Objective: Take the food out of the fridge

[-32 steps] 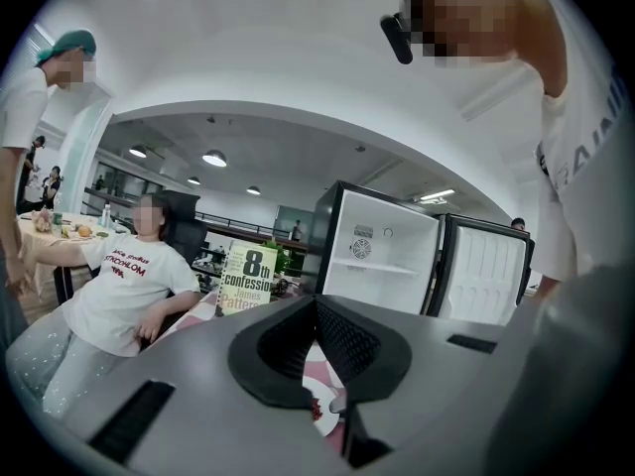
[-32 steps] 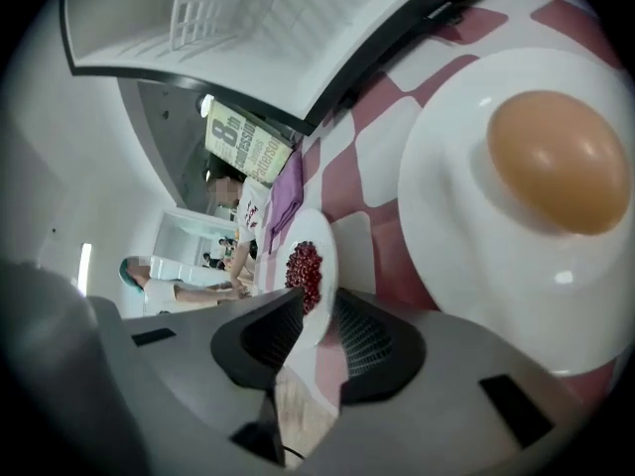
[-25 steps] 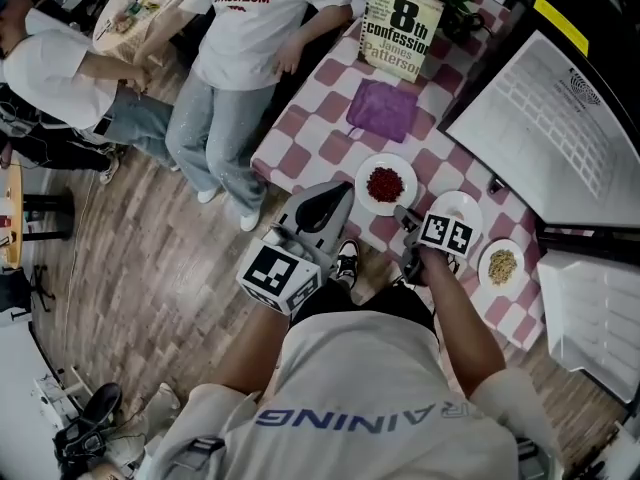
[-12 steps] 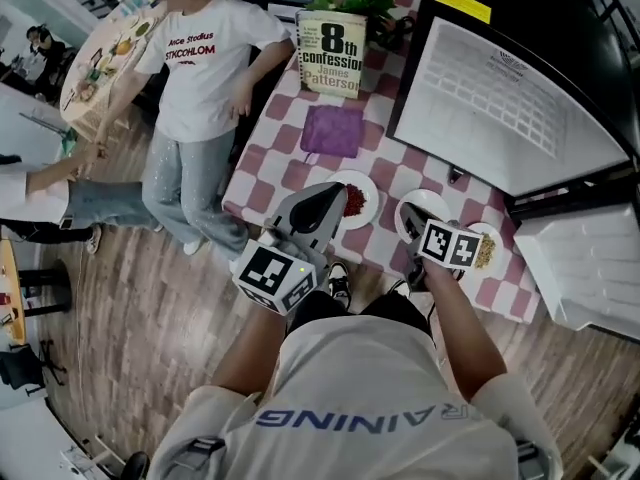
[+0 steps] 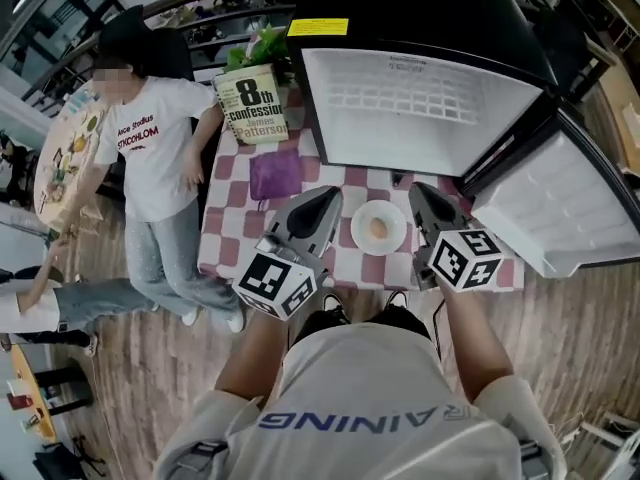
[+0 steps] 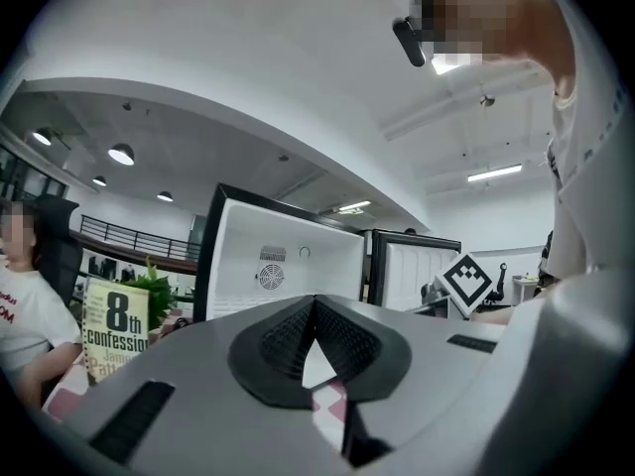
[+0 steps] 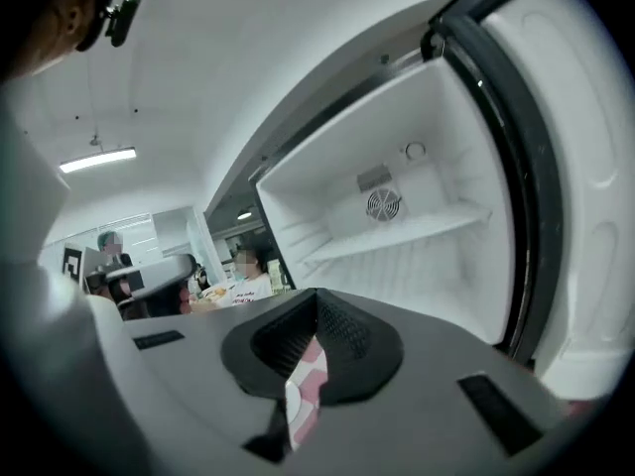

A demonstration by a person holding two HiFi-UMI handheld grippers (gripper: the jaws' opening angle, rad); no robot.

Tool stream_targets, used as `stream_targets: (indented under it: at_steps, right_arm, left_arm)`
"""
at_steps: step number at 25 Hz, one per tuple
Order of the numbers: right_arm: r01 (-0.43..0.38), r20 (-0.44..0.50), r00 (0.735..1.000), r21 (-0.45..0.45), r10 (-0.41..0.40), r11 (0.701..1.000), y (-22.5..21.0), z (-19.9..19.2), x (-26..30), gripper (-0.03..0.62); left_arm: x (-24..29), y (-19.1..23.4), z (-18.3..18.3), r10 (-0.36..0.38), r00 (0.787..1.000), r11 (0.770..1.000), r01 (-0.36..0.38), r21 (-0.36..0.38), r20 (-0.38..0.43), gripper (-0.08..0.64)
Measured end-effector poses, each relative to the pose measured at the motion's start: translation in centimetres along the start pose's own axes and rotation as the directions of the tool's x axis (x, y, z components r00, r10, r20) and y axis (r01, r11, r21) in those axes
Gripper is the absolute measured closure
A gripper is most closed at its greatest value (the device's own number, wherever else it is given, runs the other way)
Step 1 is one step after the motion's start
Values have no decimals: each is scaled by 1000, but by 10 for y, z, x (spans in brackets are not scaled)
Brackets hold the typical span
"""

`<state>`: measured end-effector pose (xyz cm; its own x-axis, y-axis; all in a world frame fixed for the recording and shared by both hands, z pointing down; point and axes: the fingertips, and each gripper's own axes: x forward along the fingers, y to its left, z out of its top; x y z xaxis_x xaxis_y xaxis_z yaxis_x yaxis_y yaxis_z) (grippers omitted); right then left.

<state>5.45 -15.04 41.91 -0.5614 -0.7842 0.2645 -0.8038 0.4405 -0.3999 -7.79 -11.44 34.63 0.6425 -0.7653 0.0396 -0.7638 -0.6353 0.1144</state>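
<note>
White inside, the fridge [image 5: 420, 108] stood open before you, its door [image 5: 572, 206] swung out to your right. The pink-checked table [image 5: 222, 243] lay in front of it. Your left gripper [image 5: 327, 201] held its fingers pressed together on nothing. Your right gripper [image 5: 424, 194] had just closed its fingers, also empty. Between the two grippers the plate [image 5: 358, 216] sat on the table, with the food [image 5: 378, 229] a small pale mound at its middle.

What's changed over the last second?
The right gripper has lifted away from the plate on the checked table and now points into the open fridge; its jaws have just been closing, with nothing between them. The left gripper came up alongside. The book and purple cloth are as before.
</note>
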Motion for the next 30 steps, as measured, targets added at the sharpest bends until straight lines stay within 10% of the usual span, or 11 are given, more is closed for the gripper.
stream_targets:
  at_steps: [9,30]
  right_arm:
    - [105,251,965,-100,-77,989,-12,97,-74,571]
    - [102,236,970,-157,-63,982,-4,99,-75,571]
  left_arm:
    - [36,-34,37,-107,993,992,103,77,46,553]
    - [26,-31,40,-76,996,994,71,89,55,553]
